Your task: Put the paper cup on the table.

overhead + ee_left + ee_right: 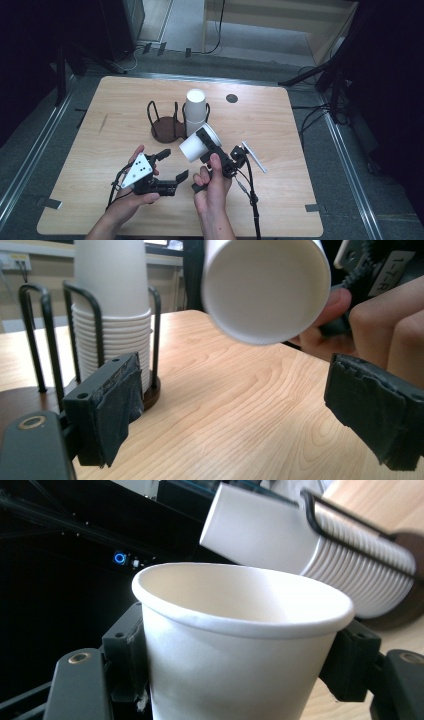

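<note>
So nearest the front edge of the table [100, 210], the left gripper [170, 165] is hovering with its jaws spread apart and nothing between them; in the left gripper view both pads are sitting wide with bare wood in the gap. Just beside it, the right gripper [207, 145] is gripping the cup [196, 146] by its side wall, one jaw on each side below the rim, holding it tipped over above the middle of the table. In the right gripper view the cup [235, 650] is sitting snug between the jaws, rim rolled and round, not looking crushed. From the left gripper view the cup [265, 287] is hanging in the air above the wood.

Handling-wise, I'm guessing this thing is super light and thin: paper walls that are going to buckle if squeezed hard, and a bit slick on the outside. The rolled rim is the stiffest part, so grabbing just under it, or pinching the wall near the rim, is probably the safest bet. Squeezing lower down the body is asking for a dent.

Further back, toward the middle of the table, the holder [167, 127] is standing with its wire loops, and the stack [196, 112] of nested cups is sitting upside down in its right-hand ring.
</note>
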`<state>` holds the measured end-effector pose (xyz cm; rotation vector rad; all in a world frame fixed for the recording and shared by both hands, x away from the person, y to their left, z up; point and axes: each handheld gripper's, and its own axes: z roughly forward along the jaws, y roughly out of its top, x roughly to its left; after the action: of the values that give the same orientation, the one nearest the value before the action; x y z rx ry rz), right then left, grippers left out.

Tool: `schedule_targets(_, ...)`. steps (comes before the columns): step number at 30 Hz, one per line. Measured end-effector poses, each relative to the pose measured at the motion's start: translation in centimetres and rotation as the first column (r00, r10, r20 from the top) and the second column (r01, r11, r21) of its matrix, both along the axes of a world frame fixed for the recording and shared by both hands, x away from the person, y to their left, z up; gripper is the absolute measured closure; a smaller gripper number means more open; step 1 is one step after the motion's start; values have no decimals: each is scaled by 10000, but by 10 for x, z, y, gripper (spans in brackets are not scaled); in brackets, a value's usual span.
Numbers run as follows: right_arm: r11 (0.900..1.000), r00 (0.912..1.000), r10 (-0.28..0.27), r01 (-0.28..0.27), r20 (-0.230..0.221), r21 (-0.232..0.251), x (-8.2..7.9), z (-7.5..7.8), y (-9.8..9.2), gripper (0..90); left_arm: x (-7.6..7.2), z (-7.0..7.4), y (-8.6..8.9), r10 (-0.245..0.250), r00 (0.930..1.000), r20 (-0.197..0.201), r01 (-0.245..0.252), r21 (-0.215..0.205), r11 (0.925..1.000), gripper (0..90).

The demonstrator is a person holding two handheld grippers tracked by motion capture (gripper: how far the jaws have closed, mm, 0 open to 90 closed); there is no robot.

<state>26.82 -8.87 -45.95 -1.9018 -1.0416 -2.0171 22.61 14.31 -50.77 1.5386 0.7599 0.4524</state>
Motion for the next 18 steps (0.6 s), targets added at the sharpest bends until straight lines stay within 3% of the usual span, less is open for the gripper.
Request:
schedule_targets(4, 9939, 9981, -376, 425, 489, -1023, -1, 2, -3, 270, -2, 2, 7, 152, 9999, -72, -151, 107, 9998, 92)
schedule_targets(8, 9763, 9933, -442, 656, 1067, -2063, -4, 4, -5, 271, -1, 1, 17, 522, 9985, -141, -518, 265, 9983, 92)
schedule_targets(12, 9601, 9889, -493, 856, 1400, -2662, -5, 6, -6, 271, 1, -1, 28, 840, 9960, -319, -834, 217, 9963, 92)
schedule_targets(16, 9560, 9842, -339, 827, 1739, -2814, -5, 7, -8, 287, 1, -1, 35, 1037, 9940, -343, -1027, 288, 9943, 92)
schedule_targets(18, 9412, 9793, -361, 1003, 1991, -3227, -6, 8, -7, 292, 1, -2, 38, 1140, 9929, -345, -1126, 394, 9929, 92)
